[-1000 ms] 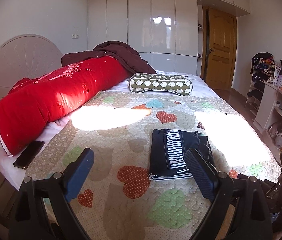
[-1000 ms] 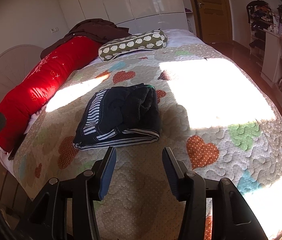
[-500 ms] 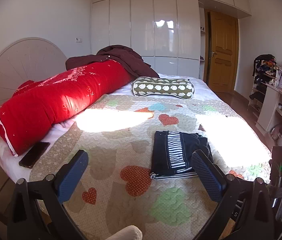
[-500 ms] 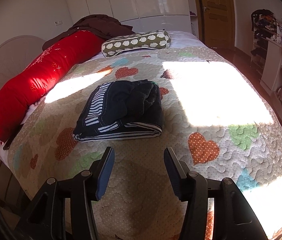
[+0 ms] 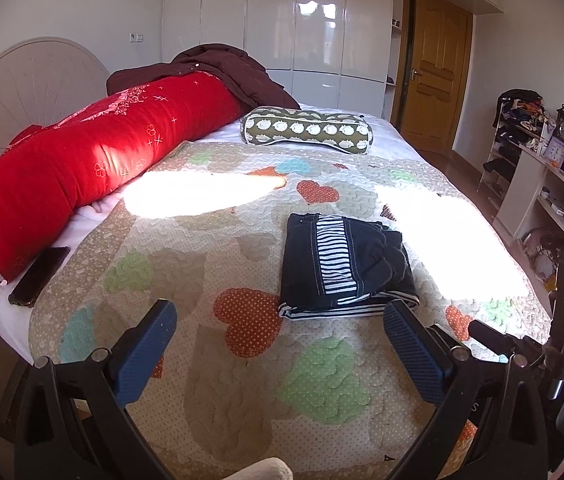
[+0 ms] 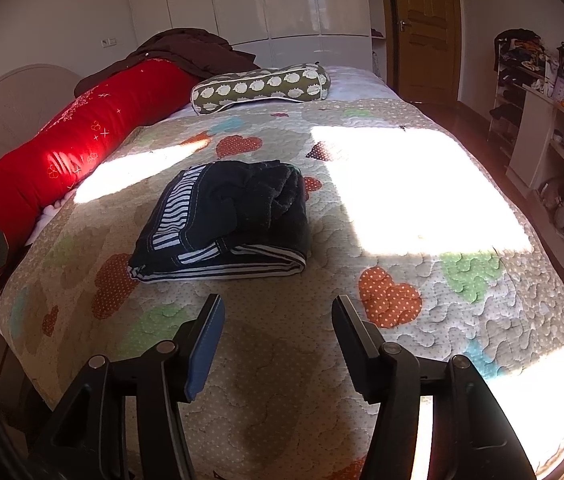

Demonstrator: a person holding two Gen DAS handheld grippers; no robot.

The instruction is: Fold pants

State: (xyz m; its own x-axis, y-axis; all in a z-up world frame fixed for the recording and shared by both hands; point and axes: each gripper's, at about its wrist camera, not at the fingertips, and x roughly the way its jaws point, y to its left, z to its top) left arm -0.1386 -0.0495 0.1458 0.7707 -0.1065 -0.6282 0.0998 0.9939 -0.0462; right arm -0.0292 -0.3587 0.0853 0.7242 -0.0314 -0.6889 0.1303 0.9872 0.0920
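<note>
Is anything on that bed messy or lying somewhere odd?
Mostly tidy. The folded pants are a little uneven: the top layer is bunched and rumpled. A dark phone lies near the mattress edge, beside the red bolster. A brown garment is heaped over the bolster's far end.

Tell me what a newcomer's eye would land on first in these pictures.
The long red bolster along the bed's left edge, lit by sun. Next, the folded dark pants with a striped band, lying mid-quilt beside a bright sun patch. Near the far end lies a green patterned pillow.
</note>
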